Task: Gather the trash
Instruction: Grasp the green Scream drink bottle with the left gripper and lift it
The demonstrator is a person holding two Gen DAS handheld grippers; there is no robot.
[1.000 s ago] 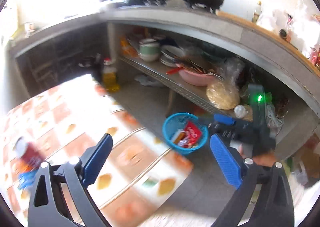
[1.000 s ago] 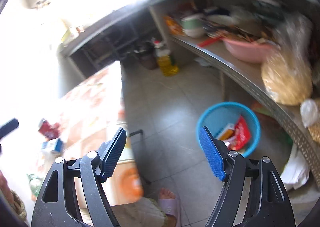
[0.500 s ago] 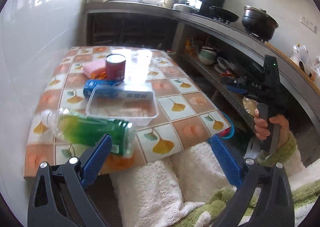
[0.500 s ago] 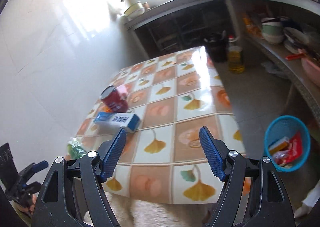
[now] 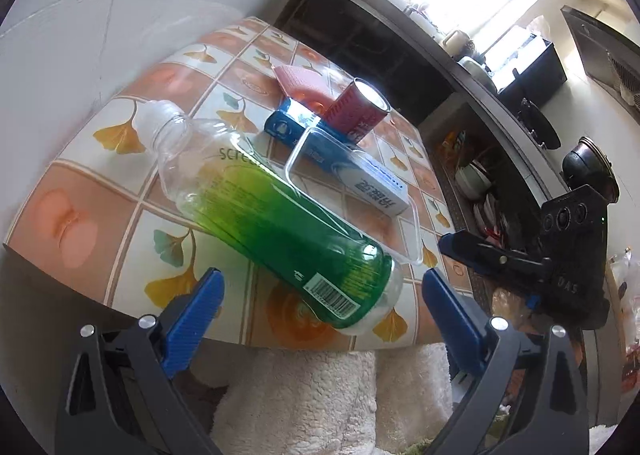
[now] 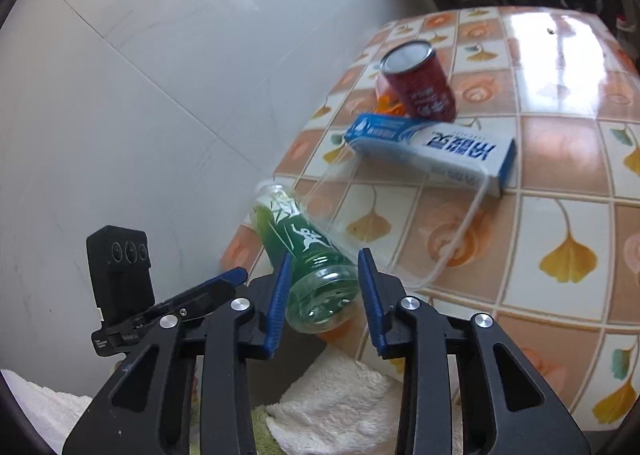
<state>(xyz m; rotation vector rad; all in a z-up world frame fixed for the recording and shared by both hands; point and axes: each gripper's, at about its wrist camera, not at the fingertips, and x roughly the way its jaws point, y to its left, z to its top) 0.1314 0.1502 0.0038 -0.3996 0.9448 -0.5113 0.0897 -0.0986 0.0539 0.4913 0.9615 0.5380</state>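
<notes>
A green-labelled clear plastic bottle (image 5: 276, 215) lies on its side at the near edge of the tiled table (image 5: 80, 191). It also shows in the right wrist view (image 6: 308, 263). A clear plastic tray (image 5: 356, 195) lies against it, then a blue-white box (image 5: 340, 159) and a red can (image 5: 360, 111). My left gripper (image 5: 320, 307) is open, just short of the bottle's base. My right gripper (image 6: 324, 295) has its jaws either side of the bottle's base, narrowed but with small gaps.
A white tiled wall (image 6: 140, 75) borders the table's left side. A kitchen counter with pots (image 5: 588, 163) and shelves of dishes runs along the right. A fluffy white cloth (image 5: 320, 395) lies below the table edge. A pink pack (image 5: 300, 79) lies behind the can.
Both grippers swung from the blue bin on the floor to the table and closed in on the green bottle. My right jaws narrowed around its base.
</notes>
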